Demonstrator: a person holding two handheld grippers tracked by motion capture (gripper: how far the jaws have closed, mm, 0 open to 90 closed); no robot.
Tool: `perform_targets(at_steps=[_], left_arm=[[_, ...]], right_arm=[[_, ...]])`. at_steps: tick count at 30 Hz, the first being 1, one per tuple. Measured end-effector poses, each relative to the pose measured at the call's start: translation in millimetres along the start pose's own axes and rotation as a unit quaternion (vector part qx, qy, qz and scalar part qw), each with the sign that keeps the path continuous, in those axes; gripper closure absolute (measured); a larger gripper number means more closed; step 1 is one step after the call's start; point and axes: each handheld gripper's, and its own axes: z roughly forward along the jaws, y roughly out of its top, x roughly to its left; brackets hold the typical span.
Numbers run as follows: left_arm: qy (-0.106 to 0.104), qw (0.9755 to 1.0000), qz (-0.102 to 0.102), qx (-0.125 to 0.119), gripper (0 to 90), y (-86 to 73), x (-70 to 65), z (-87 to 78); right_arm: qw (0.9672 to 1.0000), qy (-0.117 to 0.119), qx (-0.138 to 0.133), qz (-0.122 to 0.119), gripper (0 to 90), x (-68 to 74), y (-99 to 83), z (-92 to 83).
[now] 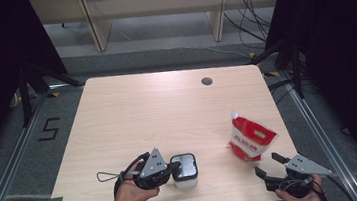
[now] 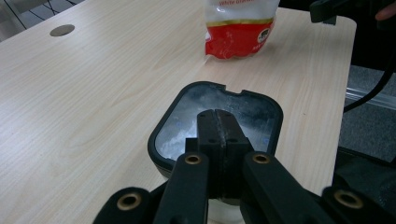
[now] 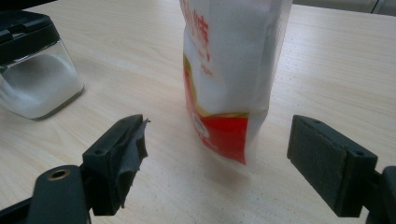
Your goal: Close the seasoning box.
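Left tongs: my left tongs [image 1: 176, 167] were clenched, the two black jaws pressed flat together with nothing between them. In the left gripper view the joined tips lay over the lid of the jar [image 2: 217, 122]; whether they touched it I could not tell.
Left hand: my left hand [image 1: 131, 191] held them at the near edge of the worktop [image 1: 133, 115], pointing across toward the jar.
Jar: a small clear jar [image 1: 184, 170] with a dark rounded-square lid stood upright near the front edge, just beside the left tongs. In the right gripper view it [image 3: 35, 70] showed white grains filling its lower part.
Right tongs: my right tongs [image 1: 269, 165] were released, jaws spread wide and holding nothing. In the right gripper view the bag stood beyond the gap, and neither pad [image 3: 123, 154] touched it.
Right hand: my right hand [image 1: 297, 196] rested at the near right corner of the worktop.
Bag: a red and white bag [image 1: 251, 137] stood near the right edge, well apart from the jar, just beyond the right tongs. Its top leaned slightly; its lower band was red, its upper part white [image 3: 229, 70].
Worktop: pale wood grain, with a round grey hole [image 1: 207, 81] near the far edge.
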Motion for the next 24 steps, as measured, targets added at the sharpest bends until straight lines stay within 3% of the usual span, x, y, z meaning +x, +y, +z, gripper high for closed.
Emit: perform_targets(at_steps=[3,4,7,8,13,17,18,22,24], left_arm=[[-0.006,0.9999,-0.01,-0.007,84.9,-0.2,1.8,-3.8],[-0.012,0.9998,-0.009,-0.01,81.9,-0.5,2.9,-4.7],[-0.018,0.9993,-0.025,-0.022,65.1,-0.8,5.3,-11.3],[-0.02,0.9991,-0.028,-0.025,60.1,-0.8,6.5,-13.6],[-0.015,0.9987,-0.045,-0.022,38.7,-5.2,10.9,-24.7],[-0.006,0.998,-0.06,-0.019,30.2,-11.4,11.2,-29.1],[0.0,0.9986,-0.051,-0.013,28.3,-12.6,12.5,-30.5],[0.005,0.9981,-0.062,-0.004,23.3,-19.9,12.2,-33.8],[0.009,0.9979,-0.064,0.002,21.5,-23.3,12.3,-35.2]], right_arm=[[1.0,-0.001,-0.005,0.0,20.4,0.5,0.0,0.4],[0.9998,0.002,0.004,0.021,20.4,3.6,-0.4,-0.3],[0.9997,0.002,0.004,0.022,20.4,3.9,-0.6,-0.1],[1.0,0.0,-0.004,0.0,20.4,0.6,-0.2,0.3],[1.0,-0.001,-0.003,0.0,20.3,0.1,-0.2,0.6],[1.0,0.0,-0.006,-0.003,19.7,0.7,0.3,0.5],[1.0,0.0,-0.005,-0.004,19.7,0.7,0.1,0.3],[1.0,-0.001,-0.007,-0.003,19.5,0.0,0.0,-0.1],[0.9999,0.012,0.0,0.003,19.5,0.6,0.4,0.1]])
